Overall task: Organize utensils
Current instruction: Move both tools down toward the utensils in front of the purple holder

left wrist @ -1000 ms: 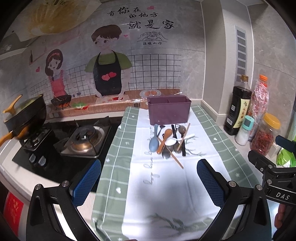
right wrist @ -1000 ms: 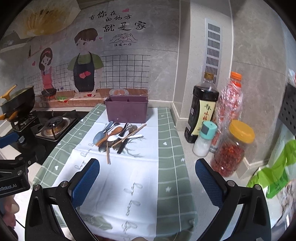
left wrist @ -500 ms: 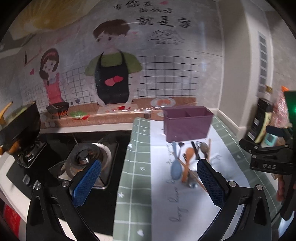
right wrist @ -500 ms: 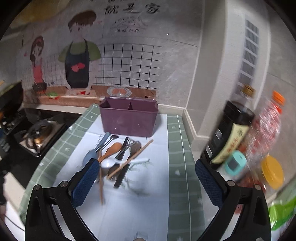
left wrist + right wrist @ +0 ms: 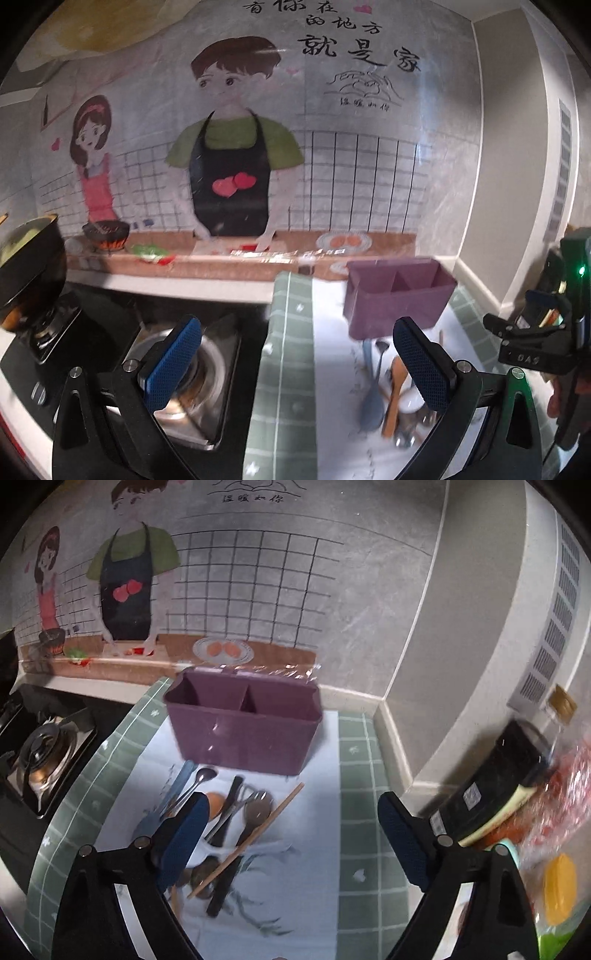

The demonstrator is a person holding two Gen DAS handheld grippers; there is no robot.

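Both claws [image 5: 290, 834] nearer; one holder [image 5: 243, 734].

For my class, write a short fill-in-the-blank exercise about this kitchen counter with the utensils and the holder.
1. The purple utensil holder is split into ____ compartments.
2. Both compartments are ____.
3. The pile of utensils lies on the ____ in front of the holder.
4. The wooden chopstick rests ____ the other utensils.

Missing words: two; empty; cloth; across
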